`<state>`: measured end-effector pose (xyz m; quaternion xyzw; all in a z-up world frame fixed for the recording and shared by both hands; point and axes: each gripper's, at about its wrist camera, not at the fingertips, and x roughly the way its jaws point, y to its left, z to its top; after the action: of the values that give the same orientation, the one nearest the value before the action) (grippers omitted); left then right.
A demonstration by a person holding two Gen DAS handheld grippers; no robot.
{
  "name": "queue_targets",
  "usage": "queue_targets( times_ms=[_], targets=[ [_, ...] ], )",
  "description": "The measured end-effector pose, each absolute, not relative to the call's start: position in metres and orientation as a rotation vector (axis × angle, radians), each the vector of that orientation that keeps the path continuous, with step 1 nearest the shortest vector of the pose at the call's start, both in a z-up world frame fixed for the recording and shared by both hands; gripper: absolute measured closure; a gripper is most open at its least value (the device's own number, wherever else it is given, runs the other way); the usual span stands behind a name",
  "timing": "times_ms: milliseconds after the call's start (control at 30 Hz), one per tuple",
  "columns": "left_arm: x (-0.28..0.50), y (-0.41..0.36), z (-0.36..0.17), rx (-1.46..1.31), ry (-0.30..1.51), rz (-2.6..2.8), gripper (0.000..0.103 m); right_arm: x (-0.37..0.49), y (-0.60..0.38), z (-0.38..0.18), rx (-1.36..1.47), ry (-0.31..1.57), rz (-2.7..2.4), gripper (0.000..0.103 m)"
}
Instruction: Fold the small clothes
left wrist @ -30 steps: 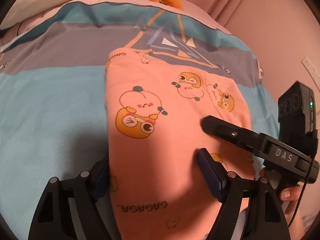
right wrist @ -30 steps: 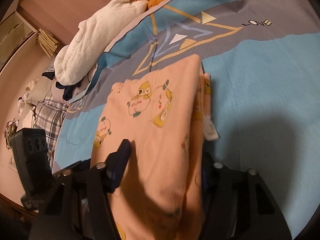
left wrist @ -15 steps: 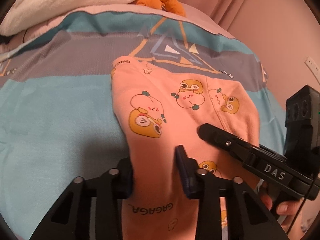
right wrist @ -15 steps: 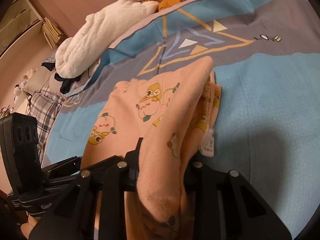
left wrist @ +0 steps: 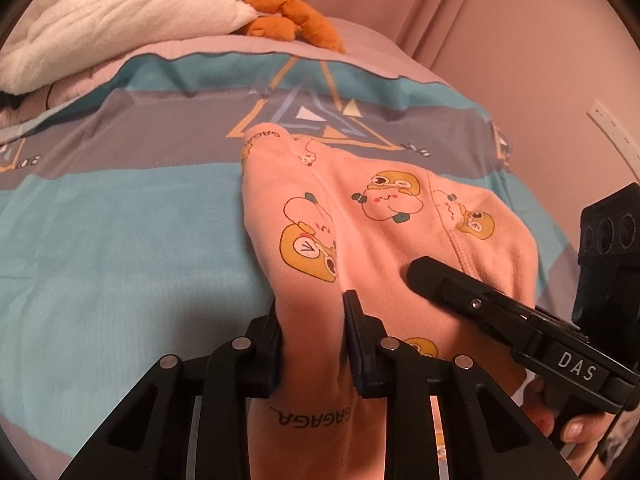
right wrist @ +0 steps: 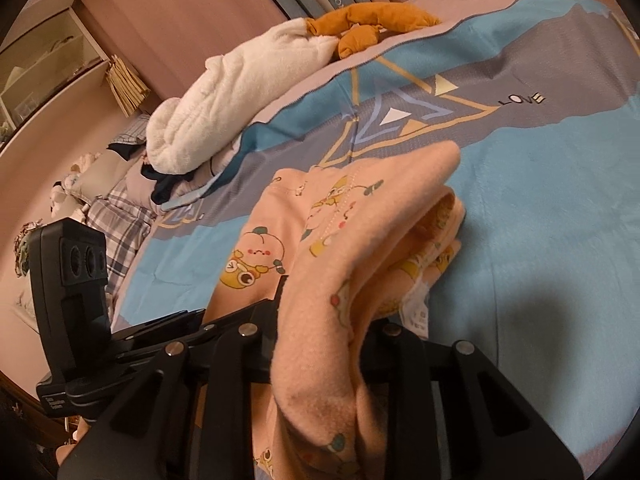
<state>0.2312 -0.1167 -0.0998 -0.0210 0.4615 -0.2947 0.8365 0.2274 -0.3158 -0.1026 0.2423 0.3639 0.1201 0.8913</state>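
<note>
Left tongs [left wrist: 312,320]: closing, pinching the pink clothes [left wrist: 400,248].
Right tongs [right wrist: 320,320]: squeezing the pink clothes too.
Bed [left wrist: 120,240]: under them.

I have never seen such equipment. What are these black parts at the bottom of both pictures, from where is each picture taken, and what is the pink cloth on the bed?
There is no robot here. A person holds a two-finger gripper in each hand, and a small wide-angle camera on each gripper looks forward along its fingers. The black parts are those fingers.

One picture comes from the left gripper; the right gripper's black body also shows at its right side. The other comes from the right gripper.

On the blue and grey bedspread lies a small pink garment printed with cartoon animals. At the far end are a white fluffy blanket and an orange plush toy.

Each gripper pinches a bunched edge of the garment, which is lifted from the bed; the left gripper's jaws are closing on it.
</note>
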Motion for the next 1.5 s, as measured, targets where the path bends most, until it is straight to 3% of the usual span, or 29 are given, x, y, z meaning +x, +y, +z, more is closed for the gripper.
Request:
queue_targets(
  times_ms=[833, 1500],
  targets=[
    [0.081, -0.09, -0.052, 0.025, 0.926, -0.629, 0.078, 0.072, -0.268, -0.048, 0.389, 0.699, 0.247, 0.077],
    [0.03, -0.046, -0.036, -0.025, 0.907, -0.572, 0.078, 0.02, -0.222, -0.031, 0.308, 0.677, 0.319, 0.077]
  ],
)
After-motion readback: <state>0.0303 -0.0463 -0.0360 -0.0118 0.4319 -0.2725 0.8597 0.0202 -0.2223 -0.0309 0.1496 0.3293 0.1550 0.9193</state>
